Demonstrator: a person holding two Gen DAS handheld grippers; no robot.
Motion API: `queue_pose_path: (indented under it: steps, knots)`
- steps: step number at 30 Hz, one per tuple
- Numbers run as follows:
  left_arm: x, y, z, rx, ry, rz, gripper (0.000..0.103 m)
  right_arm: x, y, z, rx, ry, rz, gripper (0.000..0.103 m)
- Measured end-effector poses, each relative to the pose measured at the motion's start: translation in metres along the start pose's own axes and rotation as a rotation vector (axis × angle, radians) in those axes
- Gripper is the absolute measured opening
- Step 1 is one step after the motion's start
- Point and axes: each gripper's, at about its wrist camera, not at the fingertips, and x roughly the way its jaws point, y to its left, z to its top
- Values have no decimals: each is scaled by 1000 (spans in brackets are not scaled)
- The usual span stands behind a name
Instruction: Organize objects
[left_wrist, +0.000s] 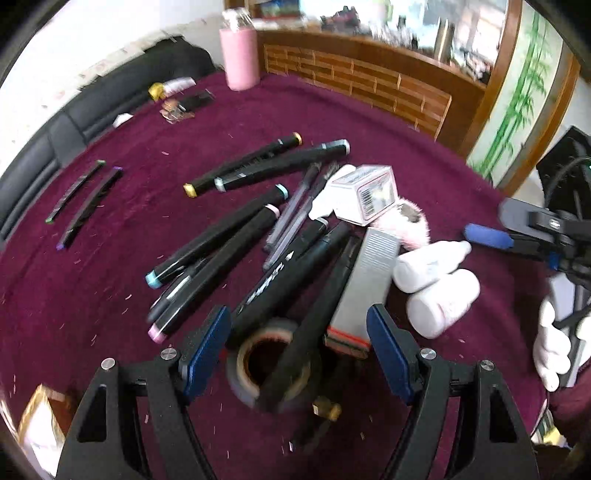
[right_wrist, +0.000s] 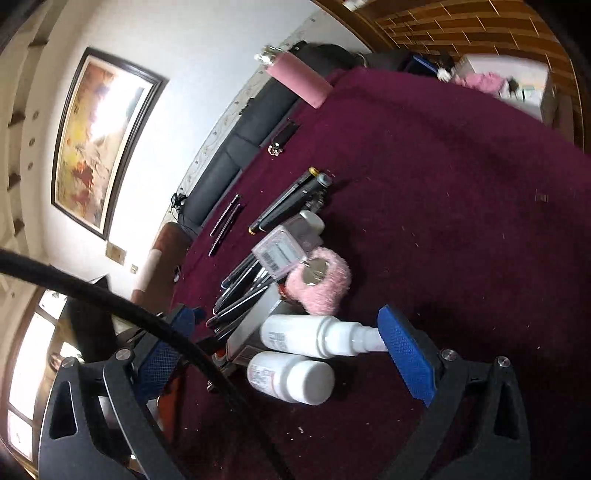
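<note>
A heap of black markers (left_wrist: 229, 236) lies on the maroon tablecloth (left_wrist: 92, 280). My left gripper (left_wrist: 299, 347) is open over a roll of tape (left_wrist: 269, 362) and a black marker (left_wrist: 317, 321) lying across it. Beside them are a silver box (left_wrist: 369, 280), a white and pink carton (left_wrist: 365, 192), a pink fluffy item (left_wrist: 413, 225) and two white bottles (left_wrist: 432, 269). My right gripper (right_wrist: 284, 354) is open around the two white bottles (right_wrist: 306, 336), touching neither. It also shows in the left wrist view (left_wrist: 491, 236).
A pink bottle (left_wrist: 240, 55) stands at the table's far edge, with a tube (left_wrist: 173, 86) and small items near it. Two thin pens (left_wrist: 85, 199) lie at the left. A black sofa (left_wrist: 74, 114) and a wooden cabinet (left_wrist: 369, 74) border the table.
</note>
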Motion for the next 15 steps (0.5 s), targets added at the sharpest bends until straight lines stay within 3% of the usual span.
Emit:
queue_pose_path:
  steps: [2, 4, 6, 11, 15]
  knots:
    - [12, 2, 7, -8, 30, -13, 69, 2, -8, 4, 22, 13, 29, 101]
    - [15, 8, 9, -79, 74, -150, 44, 1, -10, 4, 29, 21, 44, 101]
    - [11, 2, 4, -66, 81, -205, 44, 1, -10, 4, 31, 25, 60, 101]
    - [10, -7, -1, -10, 103, -164, 44, 5, -11, 4, 24, 42, 88, 101]
    - [18, -7, 7, -6, 96, -192, 43, 8, -9, 3, 16, 52, 86, 101]
